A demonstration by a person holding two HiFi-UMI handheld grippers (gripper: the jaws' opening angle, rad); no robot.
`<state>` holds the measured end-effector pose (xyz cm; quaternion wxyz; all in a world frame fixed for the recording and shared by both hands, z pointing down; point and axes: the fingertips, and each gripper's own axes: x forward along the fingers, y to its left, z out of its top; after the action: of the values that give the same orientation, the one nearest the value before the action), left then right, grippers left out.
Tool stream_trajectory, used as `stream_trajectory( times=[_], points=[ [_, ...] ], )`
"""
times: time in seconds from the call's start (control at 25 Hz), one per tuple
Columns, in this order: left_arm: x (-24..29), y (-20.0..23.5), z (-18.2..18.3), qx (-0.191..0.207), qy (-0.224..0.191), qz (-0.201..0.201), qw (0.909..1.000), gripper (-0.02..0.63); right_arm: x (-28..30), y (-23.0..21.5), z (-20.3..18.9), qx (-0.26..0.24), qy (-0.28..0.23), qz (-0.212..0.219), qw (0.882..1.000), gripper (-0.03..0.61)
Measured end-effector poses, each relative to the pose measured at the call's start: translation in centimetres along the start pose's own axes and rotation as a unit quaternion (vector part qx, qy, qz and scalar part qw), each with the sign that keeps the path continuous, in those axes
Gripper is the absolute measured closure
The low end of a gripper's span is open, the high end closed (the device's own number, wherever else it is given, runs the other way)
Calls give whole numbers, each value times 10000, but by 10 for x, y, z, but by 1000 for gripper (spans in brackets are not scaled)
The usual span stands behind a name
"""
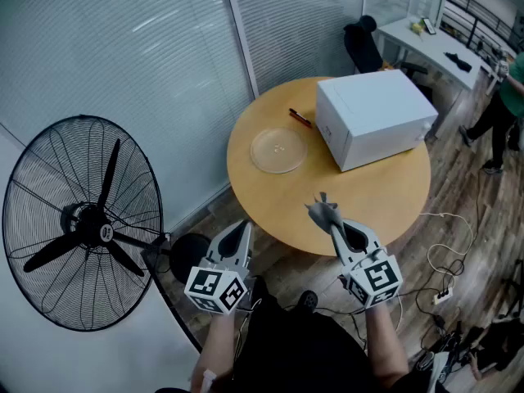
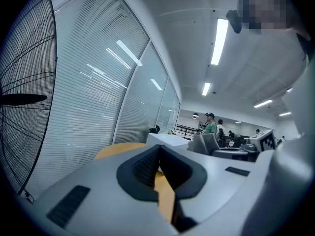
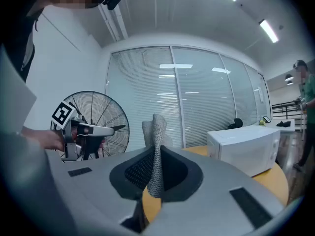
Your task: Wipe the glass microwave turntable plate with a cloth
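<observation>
The clear glass turntable plate (image 1: 278, 150) lies on the round wooden table (image 1: 385, 199), left of the white microwave (image 1: 372, 117). My right gripper (image 1: 329, 219) hovers over the table's near edge, shut on a grey cloth (image 1: 322, 211) that sticks up from its jaws; the right gripper view shows this grey cloth (image 3: 154, 151) pinched between the pads. My left gripper (image 1: 242, 229) is held off the table's near-left edge, shut with nothing between its jaws, as its own view (image 2: 158, 154) confirms. Both grippers are well short of the plate.
A red pen (image 1: 299, 117) lies on the table behind the plate. A large black floor fan (image 1: 78, 219) stands at the left. Glass walls with blinds run behind the table. Cables and a power strip (image 1: 442, 295) lie on the floor at right. A person (image 1: 503, 97) stands far right.
</observation>
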<state>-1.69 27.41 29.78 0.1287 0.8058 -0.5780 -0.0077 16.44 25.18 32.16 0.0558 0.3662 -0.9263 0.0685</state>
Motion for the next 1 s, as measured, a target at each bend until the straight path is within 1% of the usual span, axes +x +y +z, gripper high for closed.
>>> stream_trajectory(
  times=[0.2,0.4,0.6,0.8,1.0],
  points=[
    [7,-7,-4,42,71,-21,10000,618,-1,-3,0,19,-25,-30,10000,549],
    [10,-12,-16,10,168,43,9998,618,-1,-3,-4,92,-134,139,9998,548],
    [12,-9,-23,2,272,109,9996,618,4,-6,-12,182,-89,208,9996,546],
    [27,6,-24,1,326,104,9994,618,22,-13,-17,343,6,169,9993,545],
    [55,37,-23,3,354,-24,9994,618,59,-26,-14,327,162,23,9993,545]
  ],
)
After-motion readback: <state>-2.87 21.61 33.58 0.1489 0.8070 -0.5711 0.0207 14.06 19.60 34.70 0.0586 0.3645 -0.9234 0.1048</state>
